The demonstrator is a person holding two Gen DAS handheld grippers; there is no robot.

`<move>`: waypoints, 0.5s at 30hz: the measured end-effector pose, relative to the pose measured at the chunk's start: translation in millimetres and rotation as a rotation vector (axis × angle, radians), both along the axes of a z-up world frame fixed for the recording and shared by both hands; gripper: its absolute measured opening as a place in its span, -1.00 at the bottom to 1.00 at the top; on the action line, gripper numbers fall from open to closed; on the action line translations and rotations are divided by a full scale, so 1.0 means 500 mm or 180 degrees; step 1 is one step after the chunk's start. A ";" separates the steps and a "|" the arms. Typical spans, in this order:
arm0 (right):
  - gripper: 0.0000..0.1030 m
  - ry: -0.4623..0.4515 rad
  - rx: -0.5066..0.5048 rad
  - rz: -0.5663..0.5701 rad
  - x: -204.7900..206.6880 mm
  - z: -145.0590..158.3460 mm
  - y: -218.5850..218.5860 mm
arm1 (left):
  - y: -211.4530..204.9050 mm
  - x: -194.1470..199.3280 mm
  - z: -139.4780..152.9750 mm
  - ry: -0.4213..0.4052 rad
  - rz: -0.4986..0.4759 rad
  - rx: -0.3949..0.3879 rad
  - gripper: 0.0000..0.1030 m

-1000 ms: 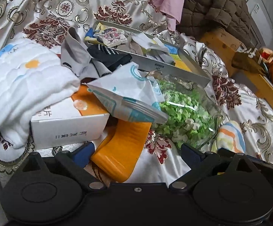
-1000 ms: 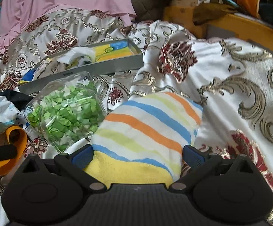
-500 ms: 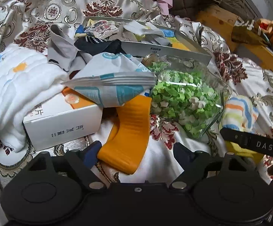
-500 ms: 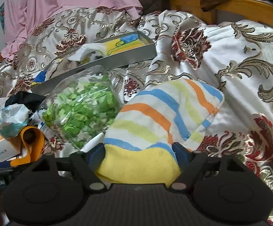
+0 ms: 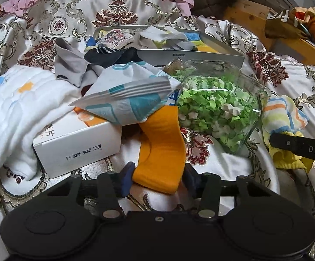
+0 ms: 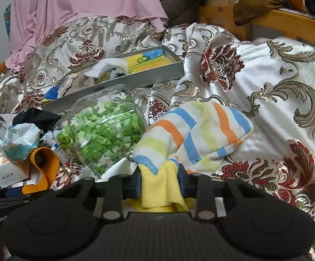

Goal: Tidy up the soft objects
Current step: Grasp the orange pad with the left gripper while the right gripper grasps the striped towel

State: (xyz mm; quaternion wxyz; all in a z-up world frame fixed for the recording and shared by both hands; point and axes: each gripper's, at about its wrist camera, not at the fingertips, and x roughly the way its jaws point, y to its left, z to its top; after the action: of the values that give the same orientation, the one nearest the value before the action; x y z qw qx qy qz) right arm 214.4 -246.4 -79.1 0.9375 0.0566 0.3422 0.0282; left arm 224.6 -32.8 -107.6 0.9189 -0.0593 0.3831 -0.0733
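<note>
Striped sock (image 6: pixel 192 134), pinched at its yellow cuff by the right gripper (image 6: pixel 159 181), draped over the patterned bedspread (image 6: pixel 277 91) just right of the glass jar (image 6: pixel 101 128) of green paper stars. Orange sock (image 5: pixel 161 150), near side of the jar, clamped at its near end between the left gripper's (image 5: pixel 157 179) blue pads (image 5: pixel 126 179), beside the white box (image 5: pixel 77 145) on its left. Grey tray (image 5: pixel 192 55) of small cloth items at the far side.
</note>
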 end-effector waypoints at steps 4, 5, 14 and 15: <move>-0.53 -0.0020 -0.0007 0.0046 -0.008 0.005 0.006 | 0.001 -0.005 0.003 0.0012 -0.0001 -0.0057 -0.15; -0.53 -0.0026 -0.0020 0.0057 -0.012 0.006 0.009 | 0.001 -0.007 0.004 0.0012 -0.0001 -0.0064 -0.17; -0.58 -0.0070 -0.0136 0.0313 -0.061 0.019 0.043 | -0.001 -0.029 0.020 -0.0030 -0.0026 -0.0115 -0.20; -0.58 -0.0072 -0.0153 0.0354 -0.067 0.019 0.050 | -0.001 -0.034 0.020 -0.0002 -0.0076 -0.0163 -0.20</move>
State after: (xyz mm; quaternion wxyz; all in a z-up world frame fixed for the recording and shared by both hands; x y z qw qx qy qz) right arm 180.8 -221.6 -69.4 0.9394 0.0146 0.3348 0.0727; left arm 207.6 -33.1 -97.4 0.9162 -0.0783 0.3815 -0.0941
